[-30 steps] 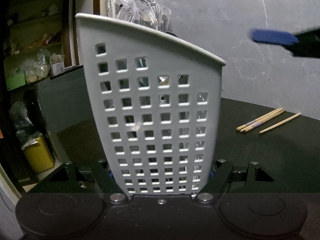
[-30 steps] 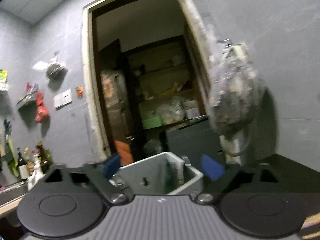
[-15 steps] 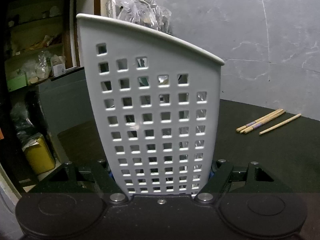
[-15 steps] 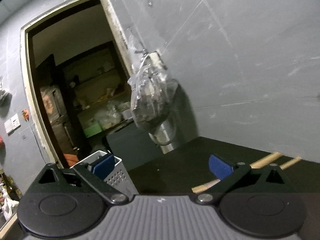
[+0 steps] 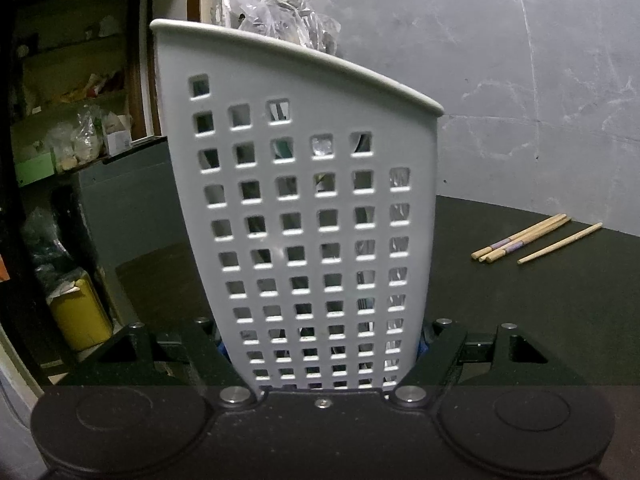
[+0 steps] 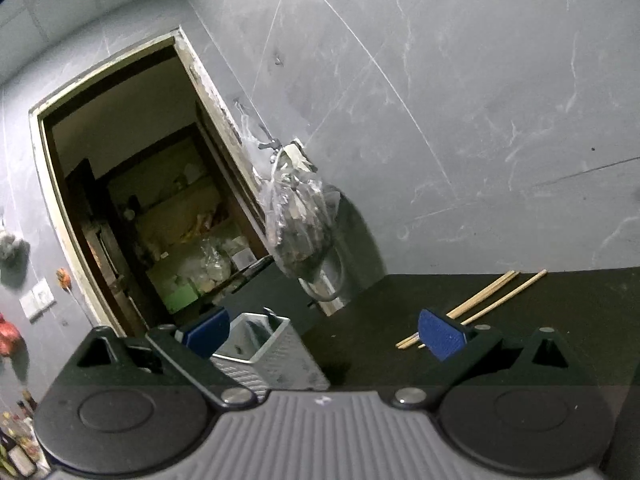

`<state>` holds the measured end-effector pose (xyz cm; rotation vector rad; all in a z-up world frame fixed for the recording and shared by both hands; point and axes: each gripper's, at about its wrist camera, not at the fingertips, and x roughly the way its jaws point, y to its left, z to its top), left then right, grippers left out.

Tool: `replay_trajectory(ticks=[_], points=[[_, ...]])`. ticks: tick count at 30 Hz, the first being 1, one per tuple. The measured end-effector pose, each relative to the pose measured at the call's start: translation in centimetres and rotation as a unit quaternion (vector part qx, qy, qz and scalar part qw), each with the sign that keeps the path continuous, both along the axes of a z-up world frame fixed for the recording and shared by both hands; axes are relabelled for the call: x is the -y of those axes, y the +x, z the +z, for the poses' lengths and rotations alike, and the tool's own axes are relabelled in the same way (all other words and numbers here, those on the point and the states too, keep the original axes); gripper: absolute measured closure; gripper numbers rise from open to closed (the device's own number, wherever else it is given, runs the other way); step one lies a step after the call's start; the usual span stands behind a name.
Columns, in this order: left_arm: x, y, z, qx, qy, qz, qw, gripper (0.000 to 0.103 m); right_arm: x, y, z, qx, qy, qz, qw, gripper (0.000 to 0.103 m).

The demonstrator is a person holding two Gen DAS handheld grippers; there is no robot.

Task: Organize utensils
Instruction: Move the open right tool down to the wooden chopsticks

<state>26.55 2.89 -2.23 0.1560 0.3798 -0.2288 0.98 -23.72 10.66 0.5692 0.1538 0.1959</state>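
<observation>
Holder: white perforated utensil holder [image 5: 316, 240] stands upright on the dark counter [image 5: 520, 320]; it fills the left wrist view; dark shapes show through its holes, contents not identifiable.
Left gripper: left gripper [image 5: 320, 350] has its fingers set against both lower sides of the holder; judged clamped on it, steadying the base.
Right gripper: right gripper [image 6: 326, 332] is spread wide and carries nothing; its blue pads [image 6: 440, 334] are bare; it hangs above the counter, with the holder [image 6: 268, 354] low at its left finger.
Chopsticks: 3 wooden chopsticks [image 5: 536, 240] lie flat on the counter near the grey wall [image 5: 540, 80], well apart from the holder; 2 lie touching as a pair, 1 just beside them; in the right wrist view the chopsticks [image 6: 492, 296] lie beyond the right pad.
Step in hand: judged to be the reach for the chopsticks by the free tool.
Method advised: bring the fingers down astride the sticks near mid-length, square across them; close on 1 or on the touching pair, not on all 3 at a slant; lift level, then tip upright over the holder's rim.
Risk: thin round sticks may roll or pivot between flat pads; a grasp near 1 end would let them swing.
Support: the left grip should hold the holder upright for the drop.
Surroundings: a plastic bag [image 6: 300, 220] hangs beside the doorway [image 6: 140, 200]; not in the working path.
</observation>
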Motion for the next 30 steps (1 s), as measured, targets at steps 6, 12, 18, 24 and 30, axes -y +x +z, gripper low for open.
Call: replay_trajectory(ticks=[6, 12, 18, 24, 30], points=[[-0.6, 0.0, -0.1, -0.002, -0.016, -0.006, 0.9999, 0.027, -1.9, 0.3, 7.6, 0.021, 0.033, 0.06, 0.997, 0.0], [-1.0, -0.1, -0.1, -0.007, -0.023, -0.008, 0.9997, 0.027, -4.4, 7.2, 17.0, 0.011, 0.048, 0.098, 0.994, 0.0], [-1.1, -0.5, -0.7, -0.016, -0.022, -0.007, 0.9996, 0.027, -6.1, 14.5, 22.9, 0.047, -0.002, 0.06, 0.997, 0.0], [-0.8, -0.9, -1.0, -0.013, -0.008, -0.004, 0.9999, 0.027, -5.6, 24.2, 18.0, -0.082, -0.075, 0.064, 0.992, 0.0], [-0.8, -1.3, -1.0, -0.011, -0.013, -0.002, 0.9999, 0.028, -3.7, 33.7, 8.8, -0.248, -0.119, 0.052, 0.96, 0.0]])
